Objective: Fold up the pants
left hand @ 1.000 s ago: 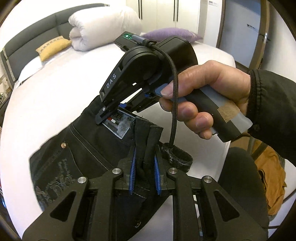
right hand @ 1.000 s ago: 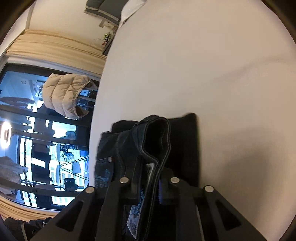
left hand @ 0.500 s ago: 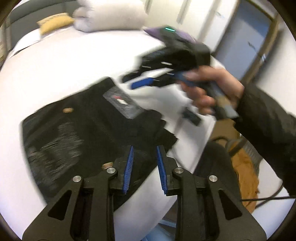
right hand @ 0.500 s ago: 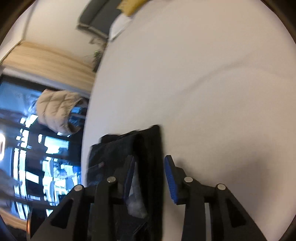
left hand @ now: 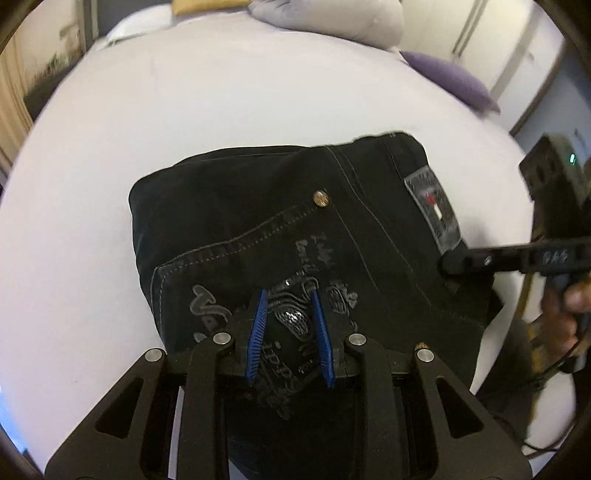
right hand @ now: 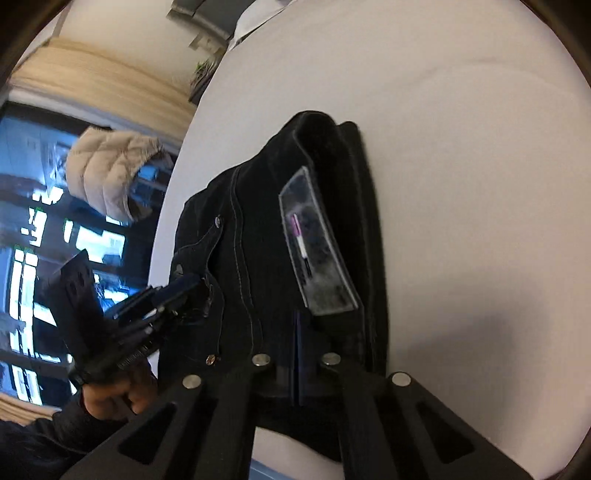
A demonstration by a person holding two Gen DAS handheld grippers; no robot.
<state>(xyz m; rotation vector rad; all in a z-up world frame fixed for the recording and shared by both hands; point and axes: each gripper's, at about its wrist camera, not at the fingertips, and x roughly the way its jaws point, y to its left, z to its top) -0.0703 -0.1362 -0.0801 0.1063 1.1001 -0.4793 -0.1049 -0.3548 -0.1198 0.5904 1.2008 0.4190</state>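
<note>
The black pants (left hand: 280, 236) lie folded into a compact bundle on the white bed (left hand: 184, 103), back pocket and grey waistband label (left hand: 432, 206) facing up. My left gripper (left hand: 290, 321) is open and empty, its blue pads (left hand: 258, 325) hovering over the printed pocket. My right gripper (right hand: 299, 354) is shut with nothing between its pads, resting at the waistband edge beside the label (right hand: 317, 251); its black finger tip shows in the left wrist view (left hand: 465, 260) at the pants' right edge. The pants (right hand: 258, 240) fill the middle of the right wrist view.
A white duvet (left hand: 332, 18), a yellow pillow (left hand: 207, 5) and a purple pillow (left hand: 450, 81) lie at the bed's far end. Wardrobe doors (left hand: 480, 33) stand behind. A beige puffer jacket (right hand: 110, 170) hangs by the window. The bed edge runs close along the pants' near side.
Both grippers let go of the pants, which now lie flat and folded. The left gripper opened and drew back over the pocket. The right opened, then shut empty at the waistband.
</note>
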